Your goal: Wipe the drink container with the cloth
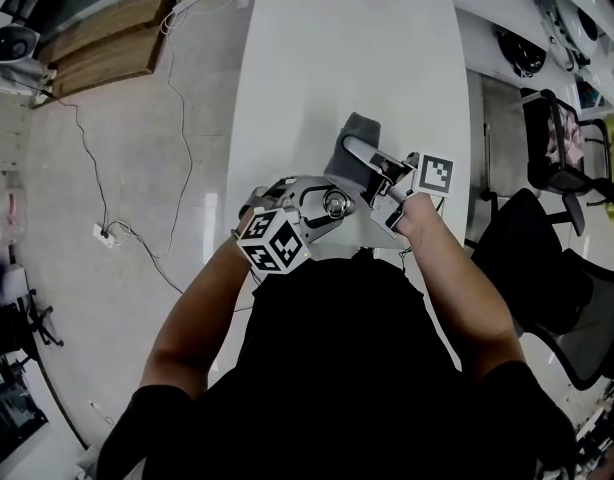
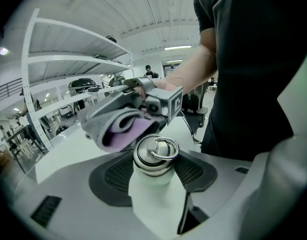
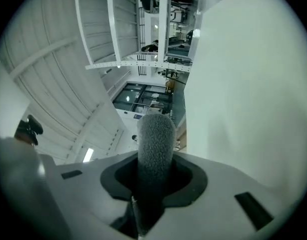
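My left gripper (image 1: 322, 214) is raised in front of the person's chest and is shut on a white drink bottle (image 2: 152, 189). The bottle's steel cap with a ring handle (image 2: 154, 154) points away from the jaws. My right gripper (image 1: 379, 173) is shut on a folded grey cloth with a purple inside (image 2: 116, 126). It holds the cloth just beside and above the cap, and whether cloth and cap touch is unclear. In the right gripper view the grey cloth (image 3: 156, 139) stands straight up between the jaws, and the bottle is not seen there.
A long white table (image 1: 337, 68) stretches ahead below both grippers. Black office chairs (image 1: 557, 268) stand to the right. On the floor at the left lie a cable with a power strip (image 1: 105, 233) and wooden boards (image 1: 107, 38). The person's black shirt (image 1: 357, 368) is close behind.
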